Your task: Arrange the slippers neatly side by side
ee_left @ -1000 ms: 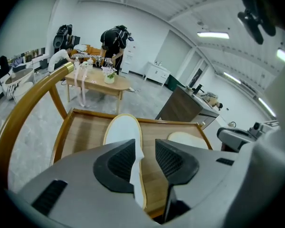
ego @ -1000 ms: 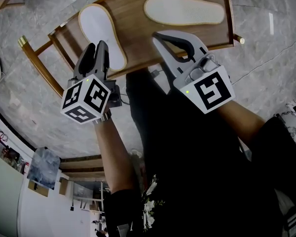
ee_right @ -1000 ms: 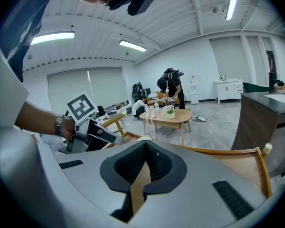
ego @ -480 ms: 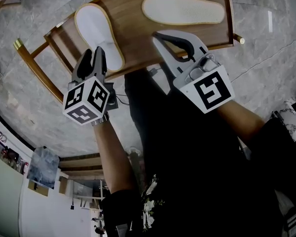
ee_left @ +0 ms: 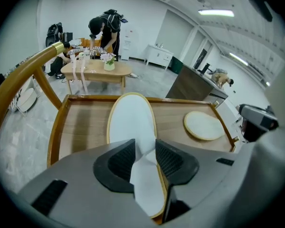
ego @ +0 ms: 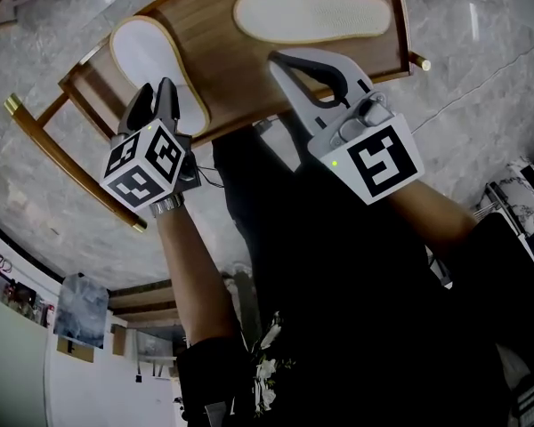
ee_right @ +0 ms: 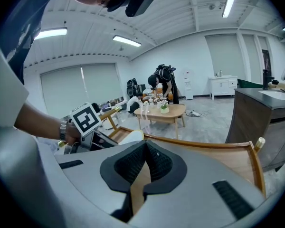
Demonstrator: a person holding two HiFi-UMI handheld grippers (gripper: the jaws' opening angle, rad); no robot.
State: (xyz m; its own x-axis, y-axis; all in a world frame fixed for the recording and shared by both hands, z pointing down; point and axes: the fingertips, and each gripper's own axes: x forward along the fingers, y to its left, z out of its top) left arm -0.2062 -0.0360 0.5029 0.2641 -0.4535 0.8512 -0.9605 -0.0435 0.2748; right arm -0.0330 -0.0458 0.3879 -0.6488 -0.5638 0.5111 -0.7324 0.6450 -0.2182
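One slipper (ee_left: pixel 132 120) is pinched in the left gripper's (ee_left: pixel 143 147) fingers (ee_left: pixel 119 161); the right gripper's (ee_right: pixel 145 150) are closed, empty.

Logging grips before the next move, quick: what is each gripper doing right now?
Left gripper: closed on the end of the nearer slipper.
Right gripper: closed, holding nothing.

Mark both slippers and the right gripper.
left slipper (ee_left: pixel 131 120): left gripper view, middle of its white surface.
right slipper (ego: pixel 311 13): head view, its middle.
right gripper (ego: pixel 276 60): head view, tips of its shut jaws.
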